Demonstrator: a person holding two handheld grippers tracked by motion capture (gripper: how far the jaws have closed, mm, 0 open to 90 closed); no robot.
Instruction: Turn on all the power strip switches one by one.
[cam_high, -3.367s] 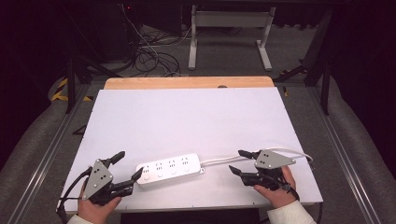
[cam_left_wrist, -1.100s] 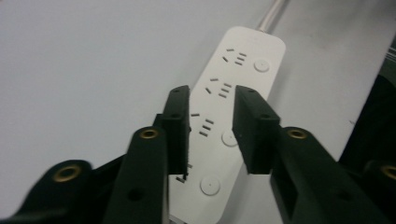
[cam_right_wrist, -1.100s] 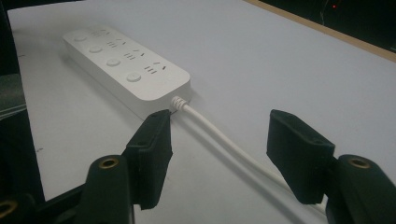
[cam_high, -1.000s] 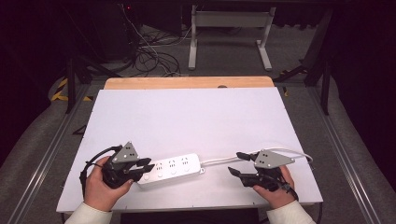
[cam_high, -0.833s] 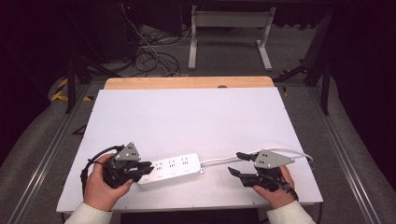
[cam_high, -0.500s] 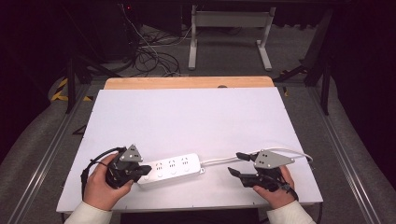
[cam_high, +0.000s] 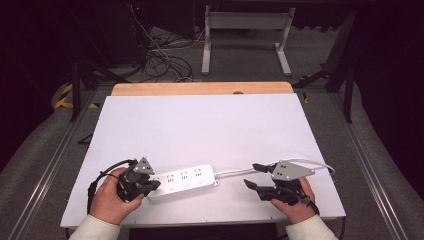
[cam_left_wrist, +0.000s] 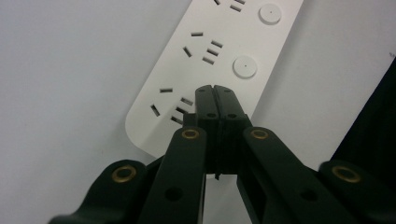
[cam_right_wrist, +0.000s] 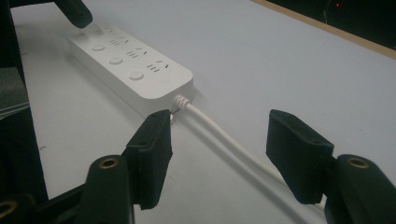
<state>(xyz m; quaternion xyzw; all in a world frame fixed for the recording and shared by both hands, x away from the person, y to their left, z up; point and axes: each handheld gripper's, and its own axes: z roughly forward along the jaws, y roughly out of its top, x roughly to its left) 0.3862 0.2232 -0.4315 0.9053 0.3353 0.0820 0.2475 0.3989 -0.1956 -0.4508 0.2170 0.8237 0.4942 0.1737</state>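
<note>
Jaws of your left gripper (cam_left_wrist: 215, 93) have just closed together, empty, tips over the power strip (cam_left_wrist: 219, 51). Your right gripper (cam_right_wrist: 217, 140) is apart, straddling the cord (cam_right_wrist: 219, 133).

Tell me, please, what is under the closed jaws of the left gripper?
The left gripper, jaws shut with nothing between them, is over the near end of the white power strip, beside its last socket. The jaws cover the part below them, so whether they touch a button there cannot be seen.

The person is wearing pale cream sleeves (cam_high: 95, 230); black grippers are showing brass rivets, grey triangular plates (cam_high: 288, 170) and trailing black cables (cam_high: 105, 171).
</note>
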